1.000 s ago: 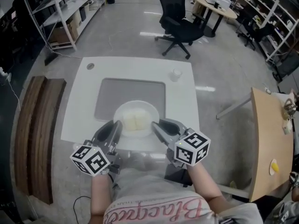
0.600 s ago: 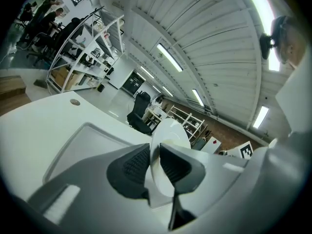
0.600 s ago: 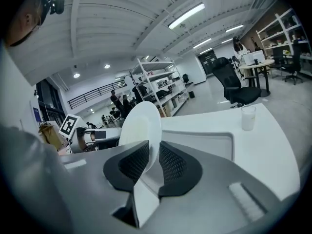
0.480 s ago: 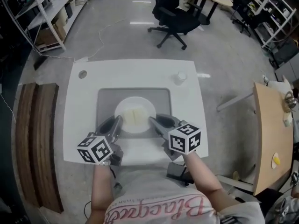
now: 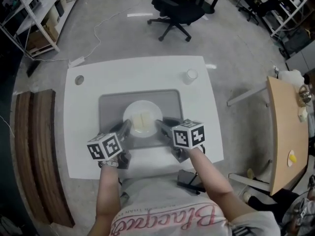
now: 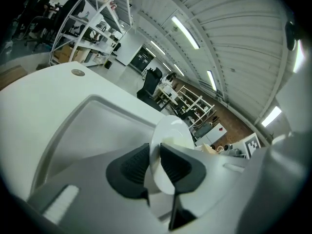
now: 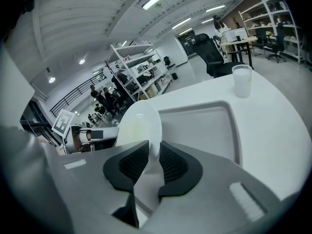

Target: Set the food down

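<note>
A white plate (image 5: 141,118) carries pale yellow food (image 5: 142,122) and is over the grey tray (image 5: 110,107) on the white table (image 5: 206,122). My left gripper (image 5: 126,130) is shut on the plate's left rim, my right gripper (image 5: 161,127) on its right rim. In the left gripper view the plate (image 6: 168,130) stands edge-on between the black pads (image 6: 130,165), with the food (image 6: 179,141) just behind and the left gripper (image 6: 155,167) clamped on the rim. In the right gripper view the right gripper (image 7: 153,162) pinches the plate (image 7: 139,123). Whether the plate touches the tray I cannot tell.
A small clear cup (image 5: 191,75) stands at the table's far right, also seen as the cup (image 7: 242,80). A round cable hole (image 5: 79,79) is at the far left. A wooden bench (image 5: 29,146) lies left, a wooden desk (image 5: 285,132) right, an office chair (image 5: 172,6) beyond.
The plate, held by both grippers, has moved away from me, from the tray's near edge to over its middle. The person has come closer to the table.
</note>
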`<state>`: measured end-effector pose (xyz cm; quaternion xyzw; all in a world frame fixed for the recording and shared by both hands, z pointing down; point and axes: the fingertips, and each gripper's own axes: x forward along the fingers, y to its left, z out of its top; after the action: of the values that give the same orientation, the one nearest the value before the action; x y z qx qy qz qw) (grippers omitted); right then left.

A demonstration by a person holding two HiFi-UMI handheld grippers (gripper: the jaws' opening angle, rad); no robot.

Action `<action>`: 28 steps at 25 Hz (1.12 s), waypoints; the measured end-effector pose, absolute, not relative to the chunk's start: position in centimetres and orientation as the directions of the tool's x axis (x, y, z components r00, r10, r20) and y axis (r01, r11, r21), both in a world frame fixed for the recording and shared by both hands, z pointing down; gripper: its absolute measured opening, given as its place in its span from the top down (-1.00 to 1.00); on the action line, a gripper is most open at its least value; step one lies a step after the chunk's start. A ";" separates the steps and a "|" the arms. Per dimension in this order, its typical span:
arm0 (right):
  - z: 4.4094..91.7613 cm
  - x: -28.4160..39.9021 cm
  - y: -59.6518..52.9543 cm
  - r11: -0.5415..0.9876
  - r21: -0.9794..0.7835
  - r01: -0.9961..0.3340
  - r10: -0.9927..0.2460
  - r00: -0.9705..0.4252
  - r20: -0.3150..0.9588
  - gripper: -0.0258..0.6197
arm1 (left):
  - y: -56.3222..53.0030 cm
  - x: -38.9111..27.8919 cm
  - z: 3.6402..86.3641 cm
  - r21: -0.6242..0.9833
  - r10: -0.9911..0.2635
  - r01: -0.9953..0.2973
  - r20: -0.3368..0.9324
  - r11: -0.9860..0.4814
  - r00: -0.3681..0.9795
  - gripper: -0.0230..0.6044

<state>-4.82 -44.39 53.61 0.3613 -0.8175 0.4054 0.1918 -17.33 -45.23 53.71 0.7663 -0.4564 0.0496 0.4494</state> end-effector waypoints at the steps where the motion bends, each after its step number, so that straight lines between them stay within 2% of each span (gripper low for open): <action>1: 54.0 -4.8 -44.5 0.396 -0.523 -0.755 -0.428 -0.656 0.622 0.70 | -45.4 -17.3 54.2 0.642 -0.642 -0.747 0.502 -0.171 0.579 0.70; 8: 56.4 -4.9 -44.7 0.332 -0.518 -0.789 -0.360 -0.613 0.703 0.67 | -45.8 -17.2 57.0 0.661 -0.538 -0.742 0.589 -0.109 0.603 0.69; 18: 58.4 -4.9 -44.7 0.306 -0.529 -0.791 -0.294 -0.607 0.738 0.66 | -46.0 -17.1 59.2 0.637 -0.433 -0.764 0.663 -0.103 0.611 0.68; 28: 59.0 -4.4 -45.6 0.215 -0.641 -0.737 -0.271 -0.676 0.685 0.70 | -46.6 -17.0 59.3 0.627 -0.410 -0.768 0.672 -0.129 0.617 0.69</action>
<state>-4.40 -45.61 59.03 0.3369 -0.7477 0.5281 0.2204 -17.03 -46.64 59.31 0.7315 -0.4028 0.1713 0.5228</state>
